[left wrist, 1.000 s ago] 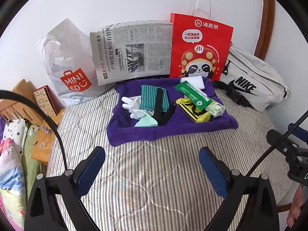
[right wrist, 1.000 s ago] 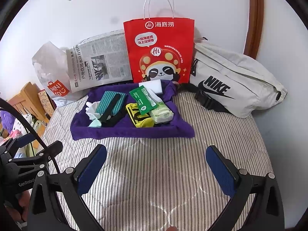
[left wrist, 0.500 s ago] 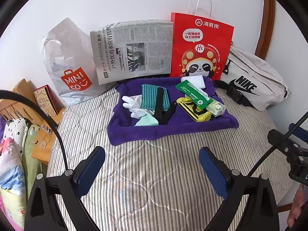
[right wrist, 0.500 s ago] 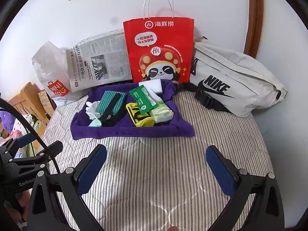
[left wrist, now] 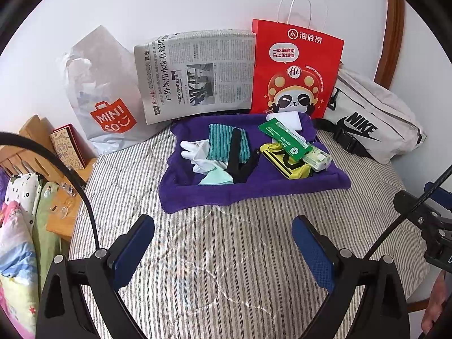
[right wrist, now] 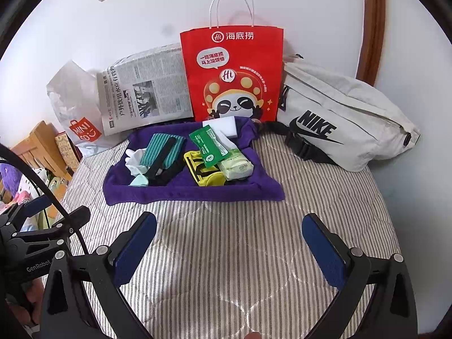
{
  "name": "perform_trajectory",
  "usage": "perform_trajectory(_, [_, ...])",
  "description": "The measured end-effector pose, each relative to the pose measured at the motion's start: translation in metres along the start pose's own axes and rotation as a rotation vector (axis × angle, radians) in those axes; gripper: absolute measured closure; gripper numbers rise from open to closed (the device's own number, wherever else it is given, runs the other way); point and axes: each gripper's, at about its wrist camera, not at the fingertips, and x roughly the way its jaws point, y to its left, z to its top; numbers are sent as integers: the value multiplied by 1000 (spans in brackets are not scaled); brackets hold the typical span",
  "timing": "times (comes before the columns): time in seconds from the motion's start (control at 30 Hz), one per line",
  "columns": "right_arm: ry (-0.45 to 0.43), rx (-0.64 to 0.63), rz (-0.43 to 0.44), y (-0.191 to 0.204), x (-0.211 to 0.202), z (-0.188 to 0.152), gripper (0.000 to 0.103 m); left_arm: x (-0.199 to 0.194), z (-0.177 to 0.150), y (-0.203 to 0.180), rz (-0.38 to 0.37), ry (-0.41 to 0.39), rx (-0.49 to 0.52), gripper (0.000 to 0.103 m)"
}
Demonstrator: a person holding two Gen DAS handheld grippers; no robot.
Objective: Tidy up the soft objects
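Against the white wall stand four carriers: a crinkled translucent plastic bag point(left wrist: 99, 90) printed with an orange "MINISO" shopping-bag logo, a folded newspaper point(left wrist: 195, 73) with bold Chinese headlines and a grey photo, a glossy red paper bag point(left wrist: 296, 67) with white cord handles, a cartoon panda in a spotted mushroom cap, an "Hi" roundel and Chinese lettering, and a slouching off-white canvas waist bag point(right wrist: 347, 118) marked "NIKE" with the swoosh and a black buckle strap. In front of them, on the quilted grey-striped bedcover point(left wrist: 226, 254), lies a plush purple towel point(left wrist: 248, 189) with raised edges like a shallow tray, holding the soft things: a teal ribbed cloth point(left wrist: 223, 141) crossed by a black strap point(left wrist: 236, 152), a limp white glove point(left wrist: 195, 155), a pale mint fabric piece point(left wrist: 217, 179), a crumpled yellow garment with black trim point(left wrist: 285, 163), a flat green packet point(left wrist: 285, 141) with small white print too fine to read, a soft-wrapped pale green tissue pack point(right wrist: 236, 165) and a white foam block point(right wrist: 223, 127) at the back edge. The left gripper point(left wrist: 223, 247) hovers low over the bedcover, near the towel's front edge, its blue textured pads spread wide and empty. The right gripper point(right wrist: 230, 244) is likewise spread apart and empty; "GenRobot" is legible on the black frame seen at the left of its view.
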Motion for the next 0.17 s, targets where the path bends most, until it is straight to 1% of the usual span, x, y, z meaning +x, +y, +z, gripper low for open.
perform_trajectory(0.17, [4, 0, -1, 1, 0, -1, 1, -1, -2, 4, -5, -8, -5, 5])
